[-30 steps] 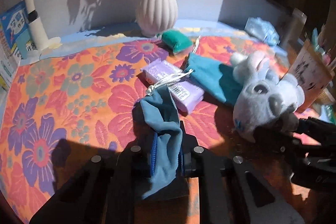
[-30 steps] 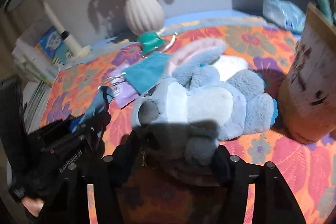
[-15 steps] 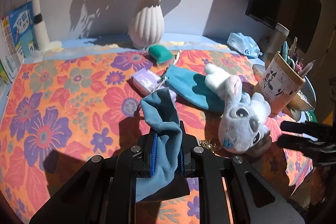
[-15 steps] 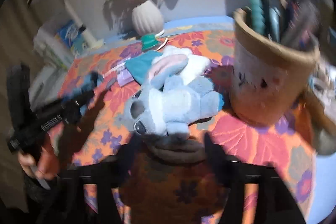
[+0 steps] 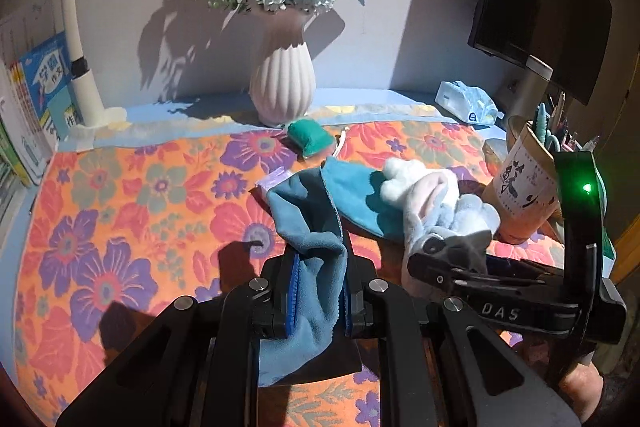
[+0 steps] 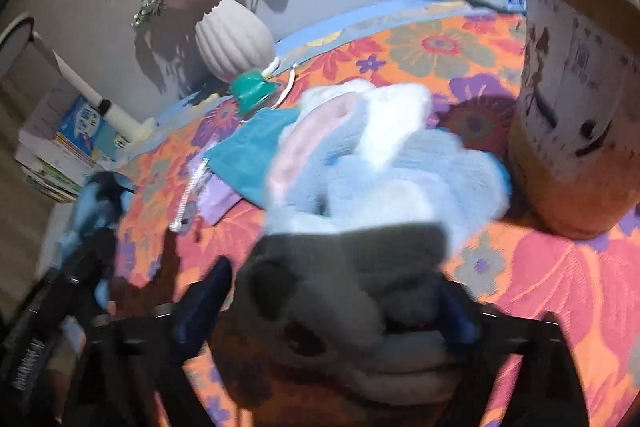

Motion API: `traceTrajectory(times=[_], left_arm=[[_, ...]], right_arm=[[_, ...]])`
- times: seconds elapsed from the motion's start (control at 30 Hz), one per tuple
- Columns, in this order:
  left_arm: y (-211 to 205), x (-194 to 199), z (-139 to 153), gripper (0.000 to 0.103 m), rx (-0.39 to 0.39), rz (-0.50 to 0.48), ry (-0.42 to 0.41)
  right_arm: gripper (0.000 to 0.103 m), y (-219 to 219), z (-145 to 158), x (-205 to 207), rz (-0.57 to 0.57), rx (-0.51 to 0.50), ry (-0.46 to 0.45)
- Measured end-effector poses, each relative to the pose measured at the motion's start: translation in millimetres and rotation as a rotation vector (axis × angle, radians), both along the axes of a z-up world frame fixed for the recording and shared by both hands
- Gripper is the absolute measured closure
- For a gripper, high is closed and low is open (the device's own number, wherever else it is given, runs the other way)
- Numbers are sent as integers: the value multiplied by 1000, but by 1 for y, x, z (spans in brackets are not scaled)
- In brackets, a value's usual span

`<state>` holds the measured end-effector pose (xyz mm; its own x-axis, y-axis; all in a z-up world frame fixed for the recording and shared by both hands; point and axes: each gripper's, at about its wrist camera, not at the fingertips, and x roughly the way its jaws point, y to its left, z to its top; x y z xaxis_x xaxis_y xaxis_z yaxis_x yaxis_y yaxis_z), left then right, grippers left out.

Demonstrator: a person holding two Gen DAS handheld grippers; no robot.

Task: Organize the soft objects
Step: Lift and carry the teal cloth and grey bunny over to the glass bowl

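My left gripper is shut on a blue fleece pouch, which hangs up out of its jaws above the floral tablecloth. A teal pouch lies behind it, with a grey-blue plush toy resting on it. A purple packet peeks out beside the cloth. My right gripper stands wide around the plush's shaded head; its fingers flank the head without clearly squeezing it. The right wrist view is blurred. The left gripper with its blue pouch shows at the left there.
A ribbed white vase with flowers stands at the back wall. A green pad lies in front of it. A paper pen cup stands close to the right of the plush. Tissue pack, books and a lamp post line the edges.
My left gripper has risen with the blue pouch, lifting it off the purple packet. My right gripper let go of the plush, drew back, then came in again around its head with wider jaws.
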<state>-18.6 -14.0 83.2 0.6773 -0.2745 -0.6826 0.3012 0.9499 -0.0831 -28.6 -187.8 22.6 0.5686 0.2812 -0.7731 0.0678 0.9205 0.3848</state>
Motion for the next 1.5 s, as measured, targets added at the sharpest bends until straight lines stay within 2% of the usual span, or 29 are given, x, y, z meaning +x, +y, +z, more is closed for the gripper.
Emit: traceTrajectory(times=[0.07,0.3,0.5,0.7,0.93,1.23,1.37,1.5], left_arm=[[-3,-2,1,90,3,-8,-7],[-19,-21,8,90,-3,-32,-28],[-34,-45,20,90,-15,-57,-58],[-63,-67,53,90,-29,-119,-137],[-121,-82,93,90,-39,-232,-227],[-218,-63,144,90,-115,-344,-240],[-261,-48,152,90,-147,-393,-209],[-298,-37,143,90,-142,-425,-174]], right_arm=[[27,-6,1,-4,21,32,-4],[28,-22,27,-34,41,67,-57],[28,-39,69,-63,28,23,-156],[28,-60,114,-91,-6,-18,-267],[28,-110,154,-111,-107,-70,-360],[28,-211,202,-119,-305,-106,-426],[27,-250,206,-115,-368,-119,-413],[27,-285,194,-103,-417,-102,-364]])
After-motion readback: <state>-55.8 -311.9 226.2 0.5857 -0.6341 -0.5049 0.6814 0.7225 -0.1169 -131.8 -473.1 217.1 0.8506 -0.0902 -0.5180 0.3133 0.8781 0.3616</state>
